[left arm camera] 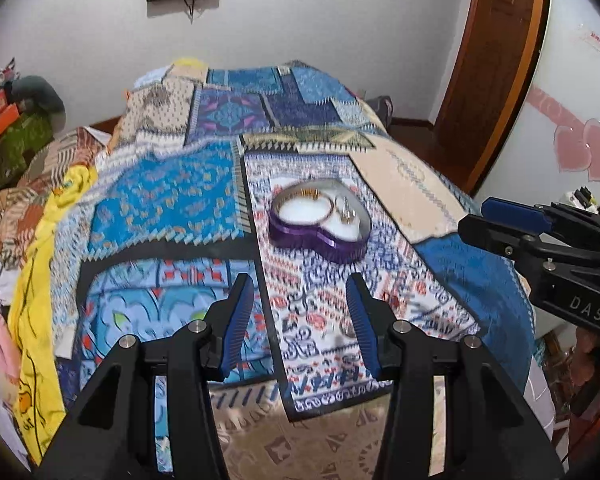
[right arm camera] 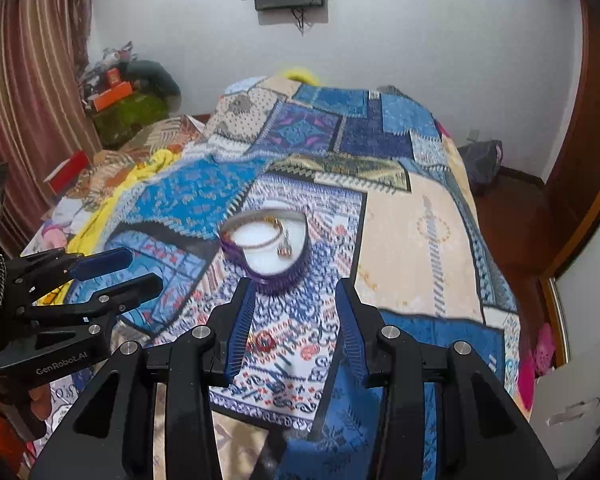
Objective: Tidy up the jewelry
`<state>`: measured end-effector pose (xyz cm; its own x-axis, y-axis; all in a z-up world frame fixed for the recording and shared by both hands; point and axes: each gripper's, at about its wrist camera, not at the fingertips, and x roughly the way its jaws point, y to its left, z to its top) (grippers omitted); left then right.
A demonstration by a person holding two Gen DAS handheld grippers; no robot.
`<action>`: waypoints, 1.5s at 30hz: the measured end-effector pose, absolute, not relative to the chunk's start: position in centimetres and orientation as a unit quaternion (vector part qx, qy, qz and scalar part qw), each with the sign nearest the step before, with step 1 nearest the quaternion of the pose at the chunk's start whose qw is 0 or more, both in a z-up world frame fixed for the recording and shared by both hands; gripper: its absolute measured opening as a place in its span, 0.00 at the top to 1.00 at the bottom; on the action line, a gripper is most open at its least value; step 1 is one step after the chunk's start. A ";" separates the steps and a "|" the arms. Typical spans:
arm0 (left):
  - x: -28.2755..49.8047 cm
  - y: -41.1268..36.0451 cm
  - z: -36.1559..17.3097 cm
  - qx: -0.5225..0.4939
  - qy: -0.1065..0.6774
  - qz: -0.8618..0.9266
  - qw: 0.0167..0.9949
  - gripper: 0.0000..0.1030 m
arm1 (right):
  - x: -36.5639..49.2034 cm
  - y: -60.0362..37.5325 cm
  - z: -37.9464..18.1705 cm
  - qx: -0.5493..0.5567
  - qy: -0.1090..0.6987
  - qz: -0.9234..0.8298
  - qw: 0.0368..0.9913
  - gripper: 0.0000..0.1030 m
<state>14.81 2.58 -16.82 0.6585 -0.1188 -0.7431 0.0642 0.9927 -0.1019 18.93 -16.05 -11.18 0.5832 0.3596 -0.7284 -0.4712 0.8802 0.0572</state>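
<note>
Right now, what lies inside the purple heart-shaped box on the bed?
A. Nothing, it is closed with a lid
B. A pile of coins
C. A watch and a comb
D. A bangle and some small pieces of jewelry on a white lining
D: the open box shows a gold bangle and small pieces on white lining, with both tools open and holding nothing.

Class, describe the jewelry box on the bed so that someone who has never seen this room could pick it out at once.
Start at the bed's patchwork quilt, mostly blue patterned squares. On its white panel with small blue and red motifs sits the jewelry box, just beyond the open left gripper. It is the only hard container there: heart-shaped, with ribbed purple walls, a white lining, and a gold bangle inside.
</note>
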 end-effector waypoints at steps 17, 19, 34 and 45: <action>14.3 0.6 -22.6 -0.048 0.477 -0.095 0.873 0.54 | 18.8 -17.1 -17.1 -0.094 0.467 0.230 0.848 0.63; 14.3 0.3 -22.5 -0.051 0.472 -0.100 0.874 0.58 | 19.0 -17.4 -17.2 -0.089 0.469 0.230 0.848 0.63; 15.6 0.7 -23.2 -0.031 0.473 -0.097 0.875 0.79 | 19.5 -17.3 -17.4 -0.080 0.473 0.237 0.845 0.63; 16.1 0.2 -23.9 -0.017 0.457 -0.128 0.880 0.93 | 19.7 -17.6 -17.6 -0.073 0.476 0.237 0.844 0.63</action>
